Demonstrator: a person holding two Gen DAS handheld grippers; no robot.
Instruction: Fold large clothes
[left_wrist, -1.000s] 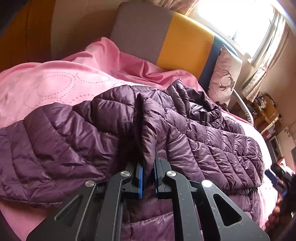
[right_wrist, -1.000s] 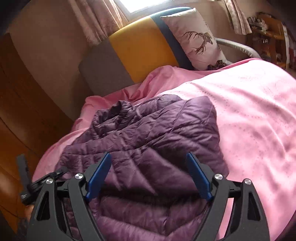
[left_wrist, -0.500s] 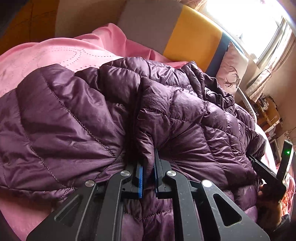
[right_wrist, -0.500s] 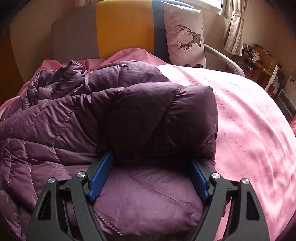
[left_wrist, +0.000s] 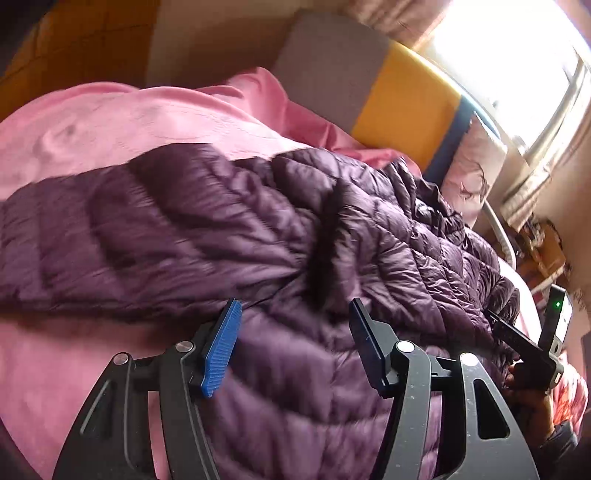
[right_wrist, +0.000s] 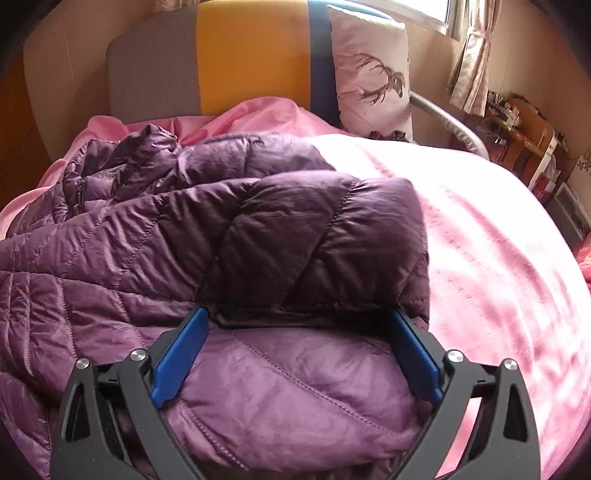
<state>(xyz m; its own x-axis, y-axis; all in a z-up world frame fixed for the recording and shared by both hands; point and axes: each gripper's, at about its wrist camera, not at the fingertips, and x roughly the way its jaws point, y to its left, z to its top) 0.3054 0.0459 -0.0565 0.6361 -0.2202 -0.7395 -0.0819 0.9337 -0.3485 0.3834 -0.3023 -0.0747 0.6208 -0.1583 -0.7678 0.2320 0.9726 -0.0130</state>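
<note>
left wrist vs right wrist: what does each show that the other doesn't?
Left wrist only: the right gripper and hand at the frame's right edge, and the left gripper, its jaws opening over the jacket.

Right wrist only: the jacket's zipper and the folded-over flap between the opening jaws.

Both: purple jacket, pink bedspread, deer pillow, headboard.

Daylight floods from the far window (left_wrist: 517, 66), blown out to white glare. The left wrist view is motion-blurred; both views bend and darken at the edges.
</note>
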